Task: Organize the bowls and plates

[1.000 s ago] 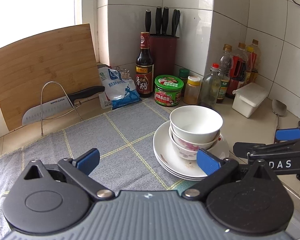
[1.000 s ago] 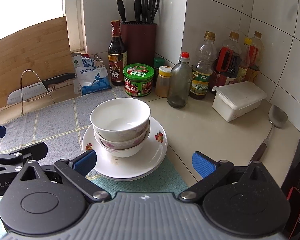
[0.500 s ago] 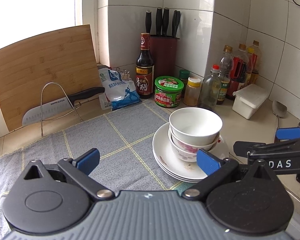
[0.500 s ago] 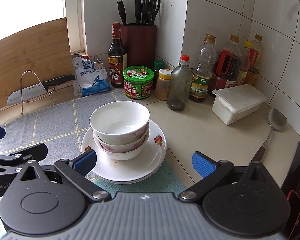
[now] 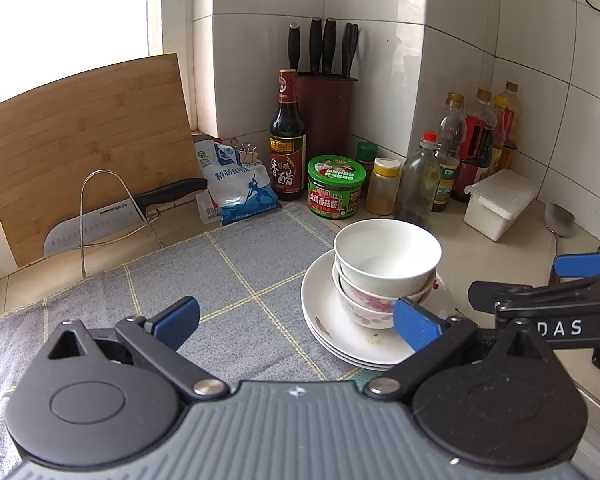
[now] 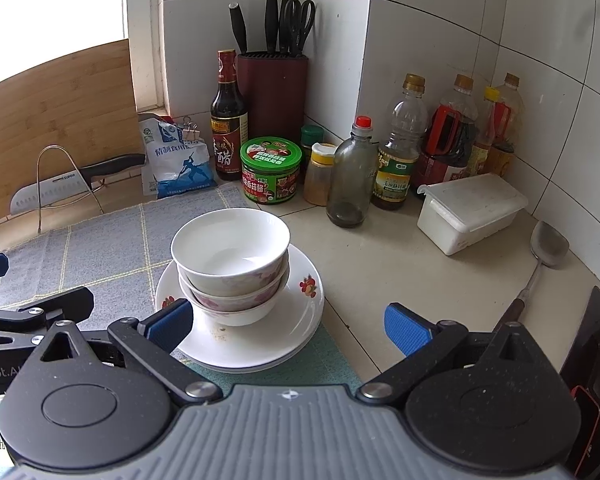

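Note:
Stacked white bowls (image 5: 386, 264) with pink flowers sit nested on a stack of white plates (image 5: 332, 328), on the right edge of a grey checked mat (image 5: 228, 280). In the right wrist view the bowls (image 6: 230, 252) and plates (image 6: 300, 320) lie just ahead. My left gripper (image 5: 296, 322) is open and empty, just left of and in front of the stack. My right gripper (image 6: 288, 326) is open and empty, in front of the stack; its arm shows in the left wrist view (image 5: 548, 304).
Behind the stack stand a green-lidded jar (image 6: 271, 170), a vinegar bottle (image 6: 229, 120), a knife block (image 6: 274, 96), several oil and sauce bottles (image 6: 400, 148) and a white lidded box (image 6: 472, 212). A spatula (image 6: 540, 256) lies at the right. A cutting board (image 5: 84, 144), knife rack (image 5: 112, 208) and salt bag (image 5: 240, 184) stand at the left.
Both grippers have drawn back slightly and lifted; the stack sits a little lower and farther in both views. Both stay open. The dishes have not moved.

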`<state>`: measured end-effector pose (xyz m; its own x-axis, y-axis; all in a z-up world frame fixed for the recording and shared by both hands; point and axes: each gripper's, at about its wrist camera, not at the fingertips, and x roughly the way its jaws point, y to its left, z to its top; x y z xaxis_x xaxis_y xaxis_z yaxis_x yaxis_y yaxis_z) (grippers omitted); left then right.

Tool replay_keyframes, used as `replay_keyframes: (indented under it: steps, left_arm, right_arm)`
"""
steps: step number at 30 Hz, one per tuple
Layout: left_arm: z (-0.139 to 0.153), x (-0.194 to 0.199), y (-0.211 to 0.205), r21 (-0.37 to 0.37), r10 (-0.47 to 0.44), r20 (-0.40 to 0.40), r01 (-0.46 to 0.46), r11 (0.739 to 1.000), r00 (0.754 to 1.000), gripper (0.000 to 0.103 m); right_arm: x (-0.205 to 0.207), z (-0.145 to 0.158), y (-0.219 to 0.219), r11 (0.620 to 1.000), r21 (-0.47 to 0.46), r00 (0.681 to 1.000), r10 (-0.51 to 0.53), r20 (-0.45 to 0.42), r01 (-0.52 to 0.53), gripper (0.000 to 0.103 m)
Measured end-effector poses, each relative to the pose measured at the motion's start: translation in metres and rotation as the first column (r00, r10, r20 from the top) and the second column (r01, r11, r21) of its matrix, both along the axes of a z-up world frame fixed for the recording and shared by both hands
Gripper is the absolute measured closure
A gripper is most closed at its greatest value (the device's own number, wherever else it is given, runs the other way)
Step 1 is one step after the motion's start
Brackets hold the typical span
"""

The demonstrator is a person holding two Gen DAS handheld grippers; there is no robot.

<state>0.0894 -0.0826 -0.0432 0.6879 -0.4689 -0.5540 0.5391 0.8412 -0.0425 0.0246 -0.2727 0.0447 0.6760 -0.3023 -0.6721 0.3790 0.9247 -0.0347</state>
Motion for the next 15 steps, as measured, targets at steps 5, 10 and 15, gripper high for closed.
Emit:
replay_keyframes:
  steps: [5,10,15]
  left_arm:
    - [0.0004,0.0005,-0.0003,0.0,-0.001,0.0,0.001,1.0,1.0,0.001]
    - [0.0014,0.0014,-0.0007,0.0,-0.002,-0.002,0.002,1.0,1.0,0.001]
    - [0.0013,0.0017,-0.0004,-0.001,-0.003,-0.002,0.003,1.0,1.0,0.001]
  right_arm:
    - [-0.0003,0.0014,0.0005,1.0,-0.005,1.0,-0.003,0.0,0.003,0.0]
    - [0.0004,0.0022,0.0006,1.0,-0.01,1.0,-0.004,0.0,0.004,0.0]
    - [0.0012,0.0025,0.0008,1.0,-0.014,1.0,-0.004,-0.001,0.004,0.0]
